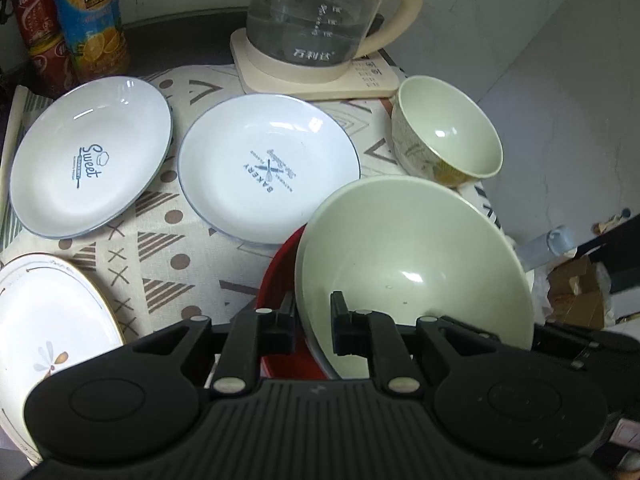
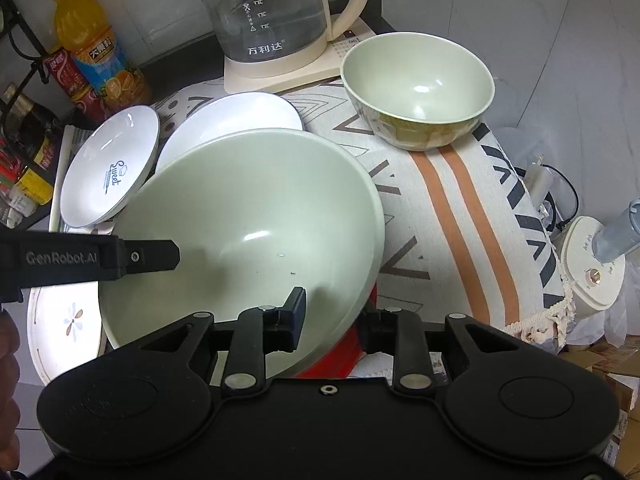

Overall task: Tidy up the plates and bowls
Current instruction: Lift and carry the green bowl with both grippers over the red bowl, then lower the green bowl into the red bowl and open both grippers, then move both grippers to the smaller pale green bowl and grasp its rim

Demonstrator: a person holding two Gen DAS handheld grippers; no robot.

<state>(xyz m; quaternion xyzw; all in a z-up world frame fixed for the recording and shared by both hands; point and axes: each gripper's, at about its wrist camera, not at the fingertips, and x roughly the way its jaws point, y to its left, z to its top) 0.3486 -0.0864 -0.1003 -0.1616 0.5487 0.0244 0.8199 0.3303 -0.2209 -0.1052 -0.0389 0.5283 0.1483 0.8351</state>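
The large pale-green bowl (image 1: 412,264) sits tilted in a red bowl (image 1: 276,280) at the near edge of the patterned tablecloth (image 1: 192,236). The left gripper (image 1: 312,320) and right gripper (image 2: 332,320) each clamp its rim, one finger inside, one outside. Beyond the large bowl lie the "Bakery" plate (image 1: 268,172), the "Sweet" plate (image 1: 90,168) and a small green bowl (image 1: 448,132); a glass kettle (image 1: 316,12) stands behind.

Ahead-left of the fingers, one white plate (image 1: 90,158) reads "Sweet" and the plate beside it (image 1: 269,168) reads "BAKERY". The glass kettle (image 1: 316,20) farther ahead reads "万利达". The left gripper (image 2: 100,258) bears "GenRobot.AI".
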